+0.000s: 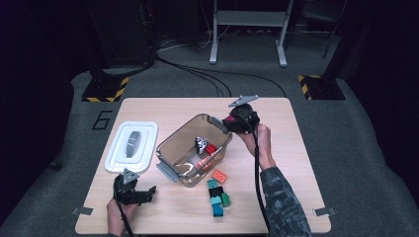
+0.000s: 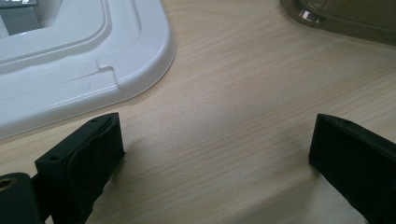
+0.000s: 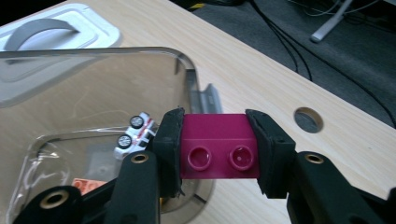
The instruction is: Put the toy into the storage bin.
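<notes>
**Magenta brick clamped, bin right below**

Your left gripper [image 1: 132, 190] sat wide open, holding nothing, at the desk's near-left corner by the white lid [image 1: 131, 146]. Your right gripper [image 3: 213, 145] pinched the magenta brick [image 3: 218, 145] by its end faces over the clear bin's [image 1: 193, 149] far rim. It looked light, rigid and slick-sided, so that grip suited it. The bin's glare blurred its contents.

The wooden table [image 1: 276, 163] is carrying a clear bin [image 1: 170, 150] at its centre, a white lid [image 1: 148, 129] lying at nine o'clock, and loose bricks [image 1: 218, 191] sitting at five o'clock.
</notes>
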